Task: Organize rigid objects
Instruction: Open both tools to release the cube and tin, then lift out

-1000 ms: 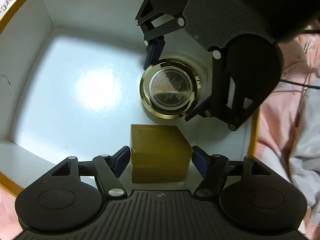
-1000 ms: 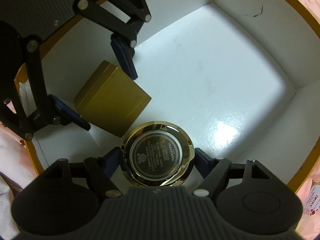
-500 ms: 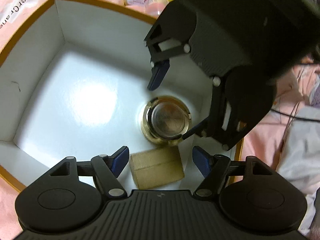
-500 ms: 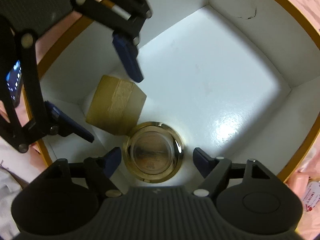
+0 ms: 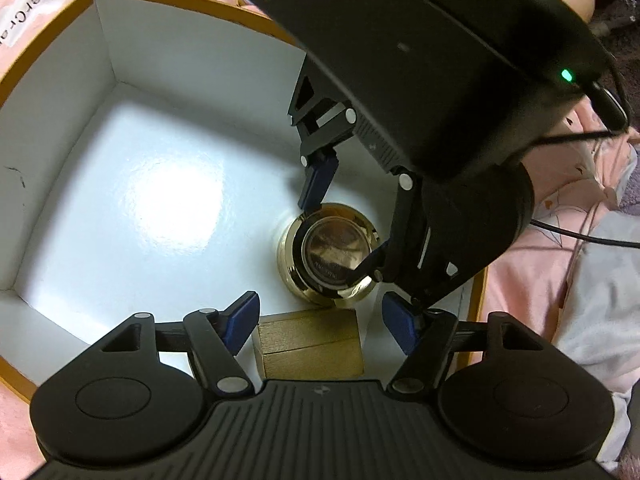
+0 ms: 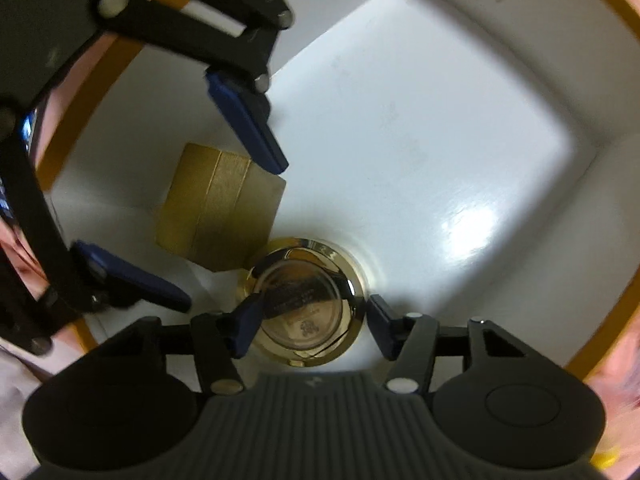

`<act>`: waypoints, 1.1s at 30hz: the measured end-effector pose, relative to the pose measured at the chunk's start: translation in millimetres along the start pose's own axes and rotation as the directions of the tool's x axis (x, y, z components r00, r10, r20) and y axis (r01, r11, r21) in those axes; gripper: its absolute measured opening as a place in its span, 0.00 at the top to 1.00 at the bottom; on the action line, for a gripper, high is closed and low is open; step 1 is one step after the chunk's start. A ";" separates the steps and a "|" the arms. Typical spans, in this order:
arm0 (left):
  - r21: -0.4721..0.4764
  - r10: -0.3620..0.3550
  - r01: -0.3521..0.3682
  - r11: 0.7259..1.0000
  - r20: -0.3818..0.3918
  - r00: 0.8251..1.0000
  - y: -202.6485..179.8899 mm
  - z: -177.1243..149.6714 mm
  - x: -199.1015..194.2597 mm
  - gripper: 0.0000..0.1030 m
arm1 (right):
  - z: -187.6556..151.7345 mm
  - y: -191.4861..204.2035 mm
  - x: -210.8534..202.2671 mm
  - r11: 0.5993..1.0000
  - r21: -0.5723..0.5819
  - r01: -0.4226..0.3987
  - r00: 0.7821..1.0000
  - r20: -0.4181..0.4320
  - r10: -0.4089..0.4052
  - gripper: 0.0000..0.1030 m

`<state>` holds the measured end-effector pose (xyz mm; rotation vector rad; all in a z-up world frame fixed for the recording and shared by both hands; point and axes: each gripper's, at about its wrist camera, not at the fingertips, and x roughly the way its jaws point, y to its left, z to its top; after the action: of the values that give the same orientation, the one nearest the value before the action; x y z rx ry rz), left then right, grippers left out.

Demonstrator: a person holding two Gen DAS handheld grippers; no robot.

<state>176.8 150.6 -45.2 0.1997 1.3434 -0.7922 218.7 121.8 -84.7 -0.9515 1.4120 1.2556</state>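
In the left wrist view, the box [image 5: 100,56] rests on bedding [image 5: 560,280]. A block [image 5: 310,344] and a round tin [image 5: 330,254] stand on its floor near the 3 o'clock wall. The tin sits at 12 o'clock of the block, just beside it.

bedding: pink sheet [image 5: 532,264] with small prints; white cloth [image 5: 600,296] lying on it
cable: black cord [image 5: 580,236] across the sheet
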 end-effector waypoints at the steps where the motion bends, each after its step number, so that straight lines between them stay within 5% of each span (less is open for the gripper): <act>1: 0.002 -0.006 0.006 1.000 -0.007 1.000 0.9 0.9 5.7 0.22 | 1.7 -2.3 -3.4 1.000 0.011 -0.017 1.000 0.002 0.017 0.44; 15: 0.019 -0.047 0.051 0.999 -0.153 0.987 9.5 -1.6 29.5 0.31 | 11.2 -7.6 4.0 0.979 0.139 -0.152 0.986 0.086 0.141 0.51; 25: 0.044 -0.023 0.027 0.999 -0.093 0.995 -7.0 -6.8 20.8 0.31 | -8.1 3.3 -22.8 0.981 0.143 -0.129 0.986 0.127 0.111 0.49; 33: 0.082 0.036 -0.039 0.996 0.036 0.999 -41.3 -0.2 -12.5 0.31 | -40.0 15.1 -63.8 0.985 0.161 -0.057 0.965 0.262 0.013 0.47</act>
<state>151.2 125.5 -21.2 0.2749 1.2724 -0.8164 211.0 81.4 -19.9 -0.6251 1.3073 1.2174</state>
